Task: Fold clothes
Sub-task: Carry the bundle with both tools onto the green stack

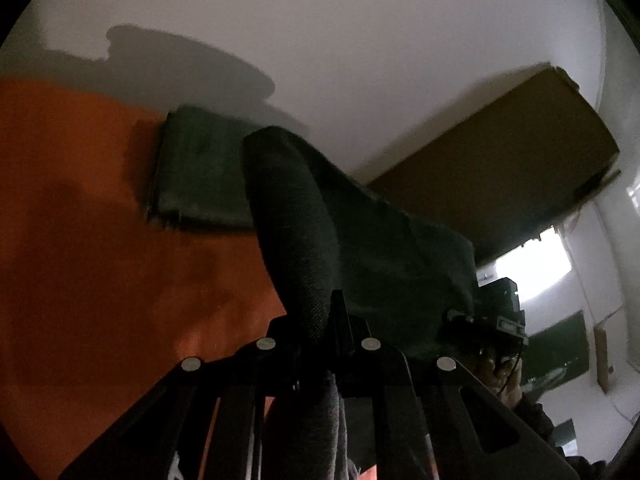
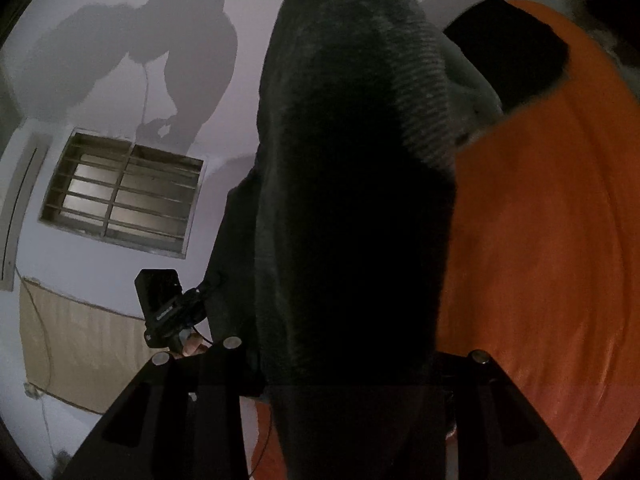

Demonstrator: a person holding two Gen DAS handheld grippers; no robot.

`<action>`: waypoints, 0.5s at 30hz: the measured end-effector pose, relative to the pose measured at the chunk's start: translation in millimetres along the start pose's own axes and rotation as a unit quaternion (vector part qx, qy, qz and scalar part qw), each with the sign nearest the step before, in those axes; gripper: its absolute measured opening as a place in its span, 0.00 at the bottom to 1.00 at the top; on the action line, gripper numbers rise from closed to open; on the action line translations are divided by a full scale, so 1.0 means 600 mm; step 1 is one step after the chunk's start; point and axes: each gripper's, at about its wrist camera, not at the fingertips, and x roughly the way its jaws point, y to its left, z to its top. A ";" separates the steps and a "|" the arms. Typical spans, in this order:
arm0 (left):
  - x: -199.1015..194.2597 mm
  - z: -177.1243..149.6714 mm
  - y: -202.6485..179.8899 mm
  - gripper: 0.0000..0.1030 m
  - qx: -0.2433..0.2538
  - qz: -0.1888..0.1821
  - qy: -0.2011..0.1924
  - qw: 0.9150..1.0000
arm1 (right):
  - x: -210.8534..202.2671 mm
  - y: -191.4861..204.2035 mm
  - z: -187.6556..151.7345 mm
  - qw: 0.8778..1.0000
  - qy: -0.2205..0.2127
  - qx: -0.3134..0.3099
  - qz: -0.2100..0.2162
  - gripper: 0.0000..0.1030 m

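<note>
Cloth, dark green and knitted, is lifted off the orange bed sheet (image 1: pixel 100 240) and spans the gap between both tools. The garment (image 1: pixel 360 248) is the landmark for what follows. At its near end in the left wrist view, the left tongs (image 1: pixel 335 332) are pressed together on a rolled edge of it, which rises up and away from the fingers as a thick tube. The right tongs (image 2: pixel 352 364) pinch a bulkier bunch of the same garment at its other end; the fabric fills the space between the fingers and hides their tips, so the exact contact cannot be confirmed, though the cloth plainly hangs from them. The garment's long axis appears to run from one tool to the other, roughly level, with slack drooping below. Beyond the garment, flat on the sheet, lies a folded green cloth (image 1: pixel 192 172), well apart from both tools. A brown cardboard box (image 1: pixel 500 160) stands further off against the white wall (image 1: pixel 360 40). Judgement: the garment is held up for spreading or for a first fold; neither hand is nearer, since each holds one end, and the coming move depends on keeping that axis taut while lowering it toward the sheet.
</note>
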 end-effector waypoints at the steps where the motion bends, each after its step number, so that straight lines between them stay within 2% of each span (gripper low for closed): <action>1: 0.013 0.029 0.004 0.12 0.002 0.002 -0.005 1.000 | 0.009 0.002 0.037 1.000 0.007 -0.009 -0.001 0.35; 7: 0.120 0.188 0.076 0.11 -0.011 -0.010 -0.034 0.999 | 0.096 0.002 0.257 0.999 0.031 -0.043 0.007 0.35; 11: 0.195 0.268 0.135 0.11 -0.032 -0.003 -0.055 0.998 | 0.166 -0.043 0.392 0.998 0.045 -0.043 0.013 0.35; 15: 0.290 0.312 0.215 0.11 -0.043 0.032 -0.057 0.997 | 0.261 -0.123 0.498 0.997 0.064 -0.050 0.003 0.34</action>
